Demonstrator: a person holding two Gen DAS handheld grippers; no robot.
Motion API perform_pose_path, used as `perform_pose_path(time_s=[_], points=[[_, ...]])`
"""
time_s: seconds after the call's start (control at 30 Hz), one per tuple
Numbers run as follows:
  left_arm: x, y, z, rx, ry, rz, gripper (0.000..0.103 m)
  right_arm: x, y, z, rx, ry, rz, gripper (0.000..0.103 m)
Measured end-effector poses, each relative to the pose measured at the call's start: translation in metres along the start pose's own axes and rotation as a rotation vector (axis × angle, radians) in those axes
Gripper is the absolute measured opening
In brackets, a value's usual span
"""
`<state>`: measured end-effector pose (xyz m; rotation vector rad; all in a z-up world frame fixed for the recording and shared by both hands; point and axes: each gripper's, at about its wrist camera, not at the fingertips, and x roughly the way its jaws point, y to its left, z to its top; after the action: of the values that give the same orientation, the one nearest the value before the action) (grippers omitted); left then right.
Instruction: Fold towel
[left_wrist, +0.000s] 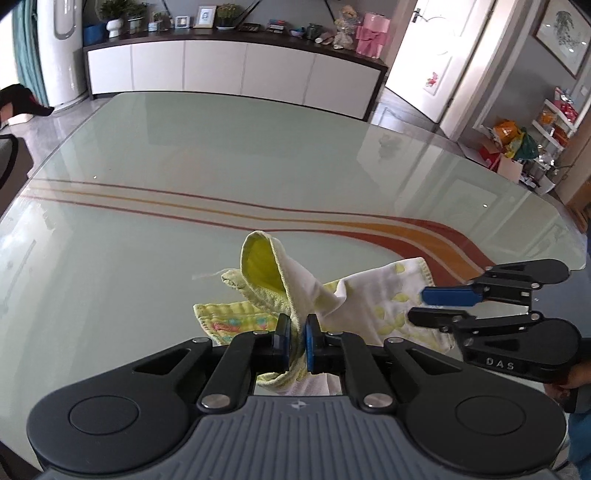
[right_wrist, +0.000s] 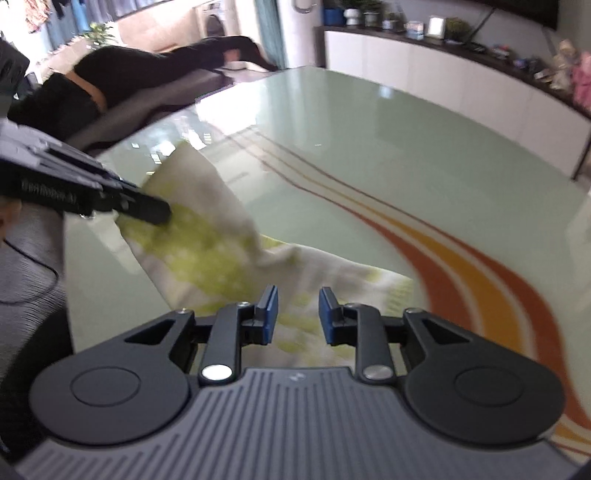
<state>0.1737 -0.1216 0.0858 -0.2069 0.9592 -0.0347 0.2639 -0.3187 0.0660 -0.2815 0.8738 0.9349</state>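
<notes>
Towel: white and yellow-green, bunched on glass table.
Left gripper: clenched on towel fold.
Right gripper: pads parted, released, over towel.

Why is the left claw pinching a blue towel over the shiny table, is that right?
Not quite. The towel is white and yellow-green, not blue; only the claw's pads are blue. The left wrist view shows it best. The rest holds: the left claw pinches it over the shiny table.

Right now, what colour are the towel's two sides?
The towel is white outside, yellow-green inside; clearest in the left wrist view.
</notes>
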Motion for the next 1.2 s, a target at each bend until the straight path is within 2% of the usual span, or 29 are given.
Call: perform_pose_path(time_s=[0.13,0.33,0.47,0.6,0.73,1.0,1.1,1.2], points=[[0.004,0.017,-0.013,-0.051,0.036,0.034,0.009,0.030,0.007,0.013,-0.006,0.043,0.062,0.014],[0.015,0.041,-0.027,-0.093,0.101,0.033,0.011,0.050,0.014,0.034,-0.004,0.045,0.070,0.013],[0.015,0.046,-0.030,-0.091,0.100,0.016,0.014,0.061,0.022,0.037,-0.050,0.079,0.040,0.013],[0.009,0.051,-0.028,-0.101,0.075,0.025,0.022,0.063,0.026,0.038,-0.060,0.089,0.022,0.014],[0.009,0.057,-0.020,-0.140,0.061,0.029,0.034,0.064,0.031,0.036,-0.082,0.094,0.006,0.015],[0.049,0.074,-0.009,-0.198,0.111,0.058,0.034,0.066,0.034,0.035,-0.085,0.100,0.011,0.019],[0.054,0.069,-0.009,-0.158,0.097,0.069,0.034,0.066,0.036,0.035,-0.091,0.103,0.021,0.025],[0.056,0.056,-0.012,-0.049,0.095,0.101,0.034,0.064,0.037,0.035,-0.099,0.104,0.027,0.030]])
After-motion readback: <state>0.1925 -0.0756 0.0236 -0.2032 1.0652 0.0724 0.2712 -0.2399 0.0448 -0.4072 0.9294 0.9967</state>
